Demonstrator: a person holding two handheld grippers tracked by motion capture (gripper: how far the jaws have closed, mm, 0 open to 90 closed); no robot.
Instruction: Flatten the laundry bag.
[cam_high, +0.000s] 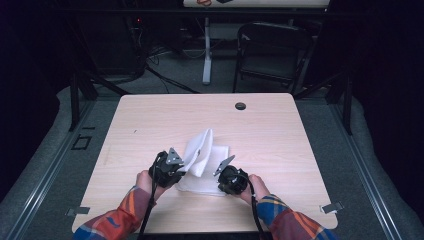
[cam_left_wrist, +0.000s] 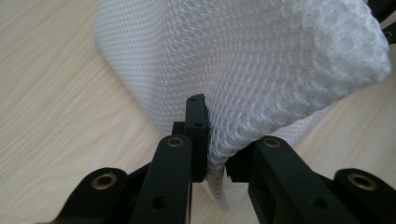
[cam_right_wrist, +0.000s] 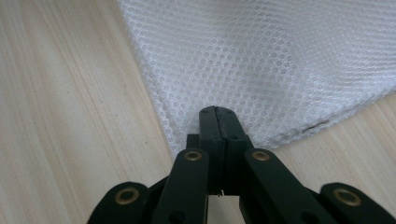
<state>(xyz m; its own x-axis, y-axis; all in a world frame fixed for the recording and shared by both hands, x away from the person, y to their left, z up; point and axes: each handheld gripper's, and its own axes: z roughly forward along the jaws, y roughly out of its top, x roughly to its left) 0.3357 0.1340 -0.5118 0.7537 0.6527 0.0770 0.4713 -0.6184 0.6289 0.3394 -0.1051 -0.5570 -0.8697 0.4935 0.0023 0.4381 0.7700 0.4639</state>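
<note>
The white mesh cloth (cam_high: 202, 160), judged light, limp and best pinched at its edge, was gripped there by the left tool (cam_left_wrist: 208, 140), while the right tool (cam_right_wrist: 219, 122) was clenched on its near corner.

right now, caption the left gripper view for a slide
Left gripper pinching a raised fold of white mesh cloth over the wooden table.

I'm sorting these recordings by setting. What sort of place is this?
Probably a lab or recording studio, not a home: a bare wooden table stands within a dark metal frame, cables run over the floor, and a folding chair waits behind. A person works a white cloth there.
</note>
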